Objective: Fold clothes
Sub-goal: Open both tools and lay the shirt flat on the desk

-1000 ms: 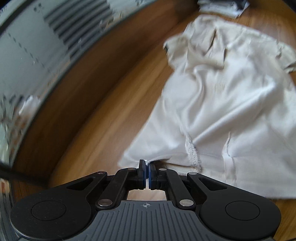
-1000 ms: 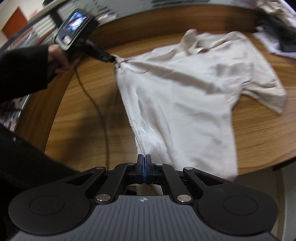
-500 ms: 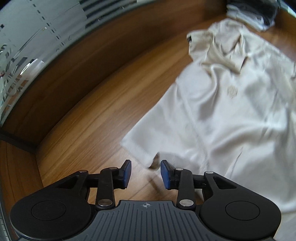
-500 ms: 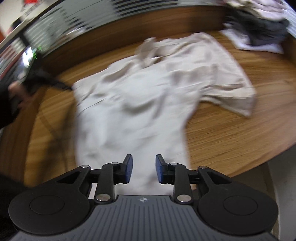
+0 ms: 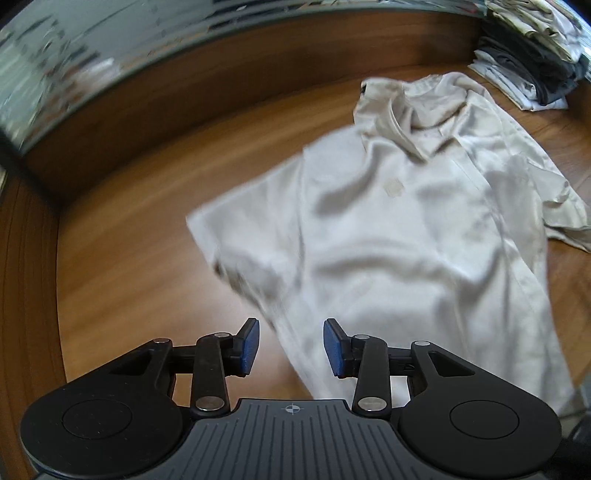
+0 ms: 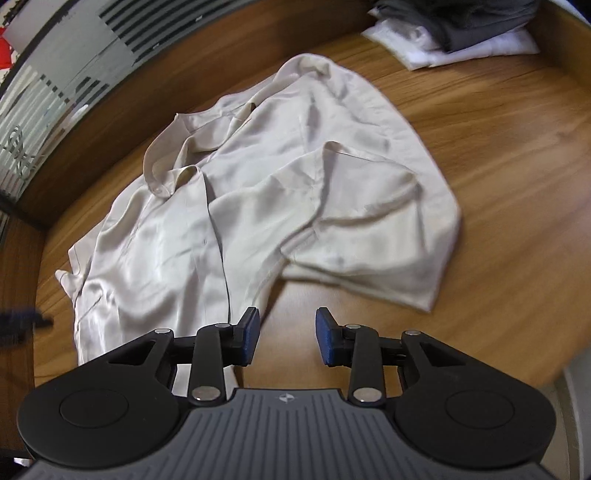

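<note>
A cream short-sleeved collared shirt (image 5: 406, 229) lies spread and wrinkled on the wooden table (image 5: 129, 266), collar toward the far side. My left gripper (image 5: 291, 347) is open, just above the shirt's lower left edge, holding nothing. In the right wrist view the same shirt (image 6: 258, 206) shows its right sleeve folded over the body. My right gripper (image 6: 286, 338) is open over bare wood just below that sleeve, with the shirt's hem beside its left finger.
A stack of folded clothes (image 5: 532, 55), white, grey and cream, sits at the far right corner, seen also as a folded pile (image 6: 454, 33) in the right wrist view. A raised wooden rim (image 5: 221, 81) borders the table's far side. The table's near edge (image 6: 554, 373) drops off at lower right.
Both grippers were shut on the shirt's hem corners a second ago; they have let go and opened wide. The shirt has settled on the table, and both grippers have pulled back.
</note>
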`<state>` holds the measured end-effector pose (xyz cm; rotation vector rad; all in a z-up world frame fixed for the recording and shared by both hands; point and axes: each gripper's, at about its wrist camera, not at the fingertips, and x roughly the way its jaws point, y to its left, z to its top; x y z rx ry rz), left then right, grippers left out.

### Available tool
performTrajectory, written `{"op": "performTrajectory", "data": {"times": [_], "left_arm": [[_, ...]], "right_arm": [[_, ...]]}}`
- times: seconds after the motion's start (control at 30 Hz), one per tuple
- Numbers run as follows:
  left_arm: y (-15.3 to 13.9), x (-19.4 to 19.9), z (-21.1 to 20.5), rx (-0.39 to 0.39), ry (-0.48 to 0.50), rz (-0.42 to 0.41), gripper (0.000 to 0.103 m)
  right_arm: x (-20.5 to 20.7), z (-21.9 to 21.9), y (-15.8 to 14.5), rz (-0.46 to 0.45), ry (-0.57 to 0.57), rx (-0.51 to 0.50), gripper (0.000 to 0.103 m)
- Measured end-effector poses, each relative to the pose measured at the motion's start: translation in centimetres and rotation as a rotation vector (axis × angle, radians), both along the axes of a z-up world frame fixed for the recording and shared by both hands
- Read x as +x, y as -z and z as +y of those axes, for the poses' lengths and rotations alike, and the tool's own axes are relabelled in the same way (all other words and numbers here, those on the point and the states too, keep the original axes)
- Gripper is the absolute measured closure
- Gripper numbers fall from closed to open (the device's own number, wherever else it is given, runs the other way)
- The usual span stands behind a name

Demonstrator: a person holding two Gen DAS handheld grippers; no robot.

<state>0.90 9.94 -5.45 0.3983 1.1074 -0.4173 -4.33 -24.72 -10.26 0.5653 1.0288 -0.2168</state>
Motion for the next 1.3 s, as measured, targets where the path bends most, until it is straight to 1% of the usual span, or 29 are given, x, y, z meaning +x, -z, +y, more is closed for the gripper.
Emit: {"op": "performTrajectory", "data": {"times": [0.2,0.33,0.37,0.4,0.47,0.57,0.67,0.77,0.87,1.0,1.07,1.1,1.17,1.2,1.3], "left_arm": [[1.2,-6.1,1.1,0.001,-0.146,0.049,0.062],[1.4,-9.3,2.5,-0.014,-0.246,0.058,0.059],[1.4,-9.9,2.9,-0.021,-0.267,0.058,0.059],[1.4,-10.4,3.3,-0.025,-0.286,0.059,0.058],[1.6,-11.1,4.0,-0.034,-0.319,0.061,0.058],[1.6,-10.9,4.6,-0.042,-0.328,0.063,0.058],[1.5,-9.4,4.5,-0.049,-0.307,0.052,0.058],[1.4,-6.9,3.9,-0.062,-0.270,0.036,0.058],[1.5,-3.9,3.1,-0.078,-0.239,0.019,0.058],[1.5,0.6,2.2,-0.132,-0.219,0.011,0.058],[1.7,2.5,1.4,-0.143,-0.191,0.003,0.059],[2.1,3.4,0.9,-0.136,-0.171,0.009,0.059],[3.1,5.0,-0.1,-0.106,-0.137,0.031,0.067],[3.5,5.7,-0.3,-0.099,-0.135,0.044,0.076],[4.9,7.4,-0.9,-0.091,-0.138,0.081,0.078]], "right_arm": [[3.9,0.1,2.2,0.032,-0.066,-0.011,0.062],[6.5,0.2,3.7,0.054,-0.110,-0.018,0.063],[7.2,0.3,4.0,0.059,-0.121,-0.020,0.067],[7.8,0.3,4.4,0.065,-0.132,-0.022,0.082],[9.1,0.3,5.1,0.075,-0.154,-0.025,0.100],[8.3,0.6,4.6,0.059,-0.166,-0.049,0.100],[6.9,0.9,3.9,0.051,-0.167,-0.054,0.101],[4.4,1.0,3.2,0.053,-0.143,-0.048,0.101],[1.6,1.0,2.9,0.060,-0.102,-0.053,0.101],[-1.8,1.0,2.8,0.076,-0.020,-0.052,0.101],[-3.4,1.0,2.9,0.084,0.018,-0.053,0.101],[-4.2,1.1,2.9,0.089,0.037,-0.058,0.101],[-5.7,1.3,2.9,0.098,0.075,-0.068,0.101],[-6.5,1.3,2.9,0.103,0.093,-0.073,0.101],[-8.9,1.3,2.8,0.117,0.148,-0.089,0.101]]}}
